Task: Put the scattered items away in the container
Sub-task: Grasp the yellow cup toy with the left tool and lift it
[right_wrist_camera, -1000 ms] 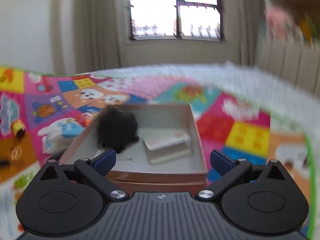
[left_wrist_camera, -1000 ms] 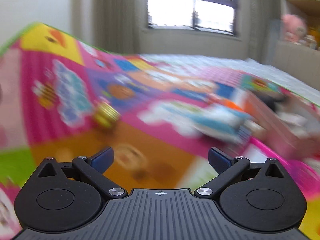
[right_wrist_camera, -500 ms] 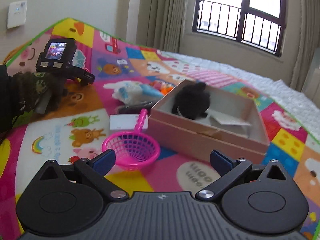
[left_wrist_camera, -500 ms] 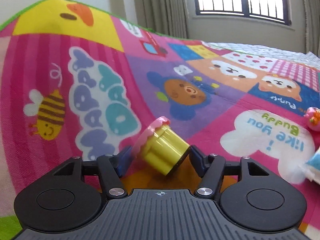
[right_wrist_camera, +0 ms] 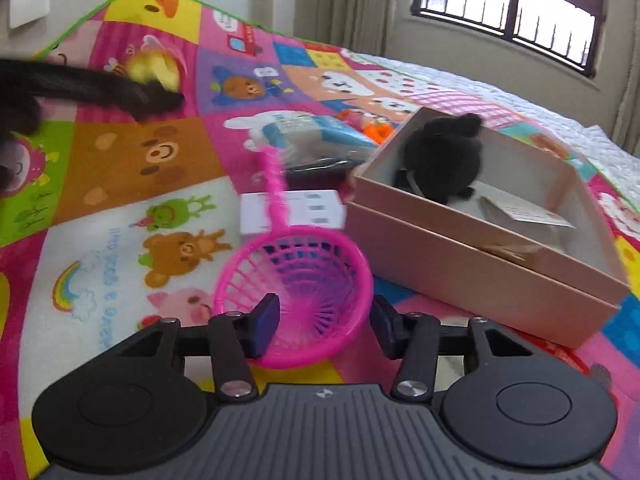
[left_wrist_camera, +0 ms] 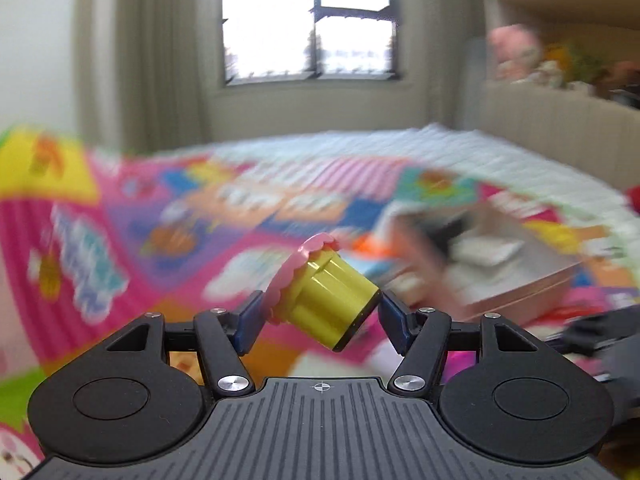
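A yellow toy cupcake (left_wrist_camera: 328, 300) with a pink scalloped top is held clear of the mat, tilted, with my left gripper (left_wrist_camera: 320, 310) shut on it. The pink cardboard box (left_wrist_camera: 520, 300) shows blurred to its right. In the right wrist view a pink net basket (right_wrist_camera: 304, 272) with a long handle lies on the mat beside the box (right_wrist_camera: 460, 264). My right gripper (right_wrist_camera: 325, 312) straddles the basket's near part and its jaws are closing, with both pads at the rim. A black plush toy (right_wrist_camera: 440, 160) and a paper card (right_wrist_camera: 524, 212) lie inside the box.
Left of the box lie a flat white carton (right_wrist_camera: 292, 212), a blue-and-white packet (right_wrist_camera: 312, 132), a dark flat item (right_wrist_camera: 320, 166) and an orange toy (right_wrist_camera: 376, 128). A dark sleeve (right_wrist_camera: 80, 88) reaches in at the far left. The colourful play mat (right_wrist_camera: 120, 160) covers a bed below a window.
My left gripper closed on the cupcake, lifted it off the mat and swung right towards the box. My right gripper left the box, dropped to the pink basket and narrowed its jaws around it.
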### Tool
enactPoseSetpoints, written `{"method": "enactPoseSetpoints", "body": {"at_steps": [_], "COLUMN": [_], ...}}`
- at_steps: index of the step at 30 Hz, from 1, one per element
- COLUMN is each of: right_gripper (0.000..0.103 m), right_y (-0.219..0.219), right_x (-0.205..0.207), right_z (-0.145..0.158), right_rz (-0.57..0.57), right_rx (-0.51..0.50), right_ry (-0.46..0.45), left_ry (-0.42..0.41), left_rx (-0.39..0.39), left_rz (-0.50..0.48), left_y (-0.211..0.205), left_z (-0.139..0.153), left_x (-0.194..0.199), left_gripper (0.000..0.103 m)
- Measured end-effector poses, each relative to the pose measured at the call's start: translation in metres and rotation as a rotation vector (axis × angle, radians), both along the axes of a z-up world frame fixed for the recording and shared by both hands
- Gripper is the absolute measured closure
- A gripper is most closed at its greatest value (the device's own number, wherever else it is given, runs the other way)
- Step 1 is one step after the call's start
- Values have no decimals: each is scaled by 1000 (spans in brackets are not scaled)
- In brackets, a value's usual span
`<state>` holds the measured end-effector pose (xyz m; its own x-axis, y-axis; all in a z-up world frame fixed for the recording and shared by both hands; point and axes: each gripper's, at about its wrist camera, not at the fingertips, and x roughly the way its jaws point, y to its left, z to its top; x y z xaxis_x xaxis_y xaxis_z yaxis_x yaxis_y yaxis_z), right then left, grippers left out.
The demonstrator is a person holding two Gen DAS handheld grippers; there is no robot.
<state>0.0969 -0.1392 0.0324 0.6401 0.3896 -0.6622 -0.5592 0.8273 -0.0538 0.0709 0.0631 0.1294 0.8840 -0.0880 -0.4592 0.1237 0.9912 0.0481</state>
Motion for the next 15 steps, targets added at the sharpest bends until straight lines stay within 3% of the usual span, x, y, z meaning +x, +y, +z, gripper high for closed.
{"method": "enactPoseSetpoints", "body": {"at_steps": [2, 5, 8, 12, 15], "right_gripper": [27, 23, 23, 23, 20], "right_y": [-11, -35, -50, -72, -106], "right_x": [-5, -22, -36, -52, -75], "right_z": [2, 12, 39, 121, 204], "right_rz": [-39, -70, -101, -184, -264], "right_rx": [-10, 42, 62, 165, 351], "right_ry": [-9, -43, -131, -301, -427], "left_ry": [-41, -111, -166, -273, -391], "left_rx": [9, 33, 7, -51, -54], "left_rz": [-59, -102, -139, -167, -180], "left_y": [-22, -48, -66, -80, -84], "left_z": [31, 62, 86, 130, 163], "left_x": [-20, -50, -76, -106, -137], "left_gripper": [36, 36, 36, 36, 36]}}
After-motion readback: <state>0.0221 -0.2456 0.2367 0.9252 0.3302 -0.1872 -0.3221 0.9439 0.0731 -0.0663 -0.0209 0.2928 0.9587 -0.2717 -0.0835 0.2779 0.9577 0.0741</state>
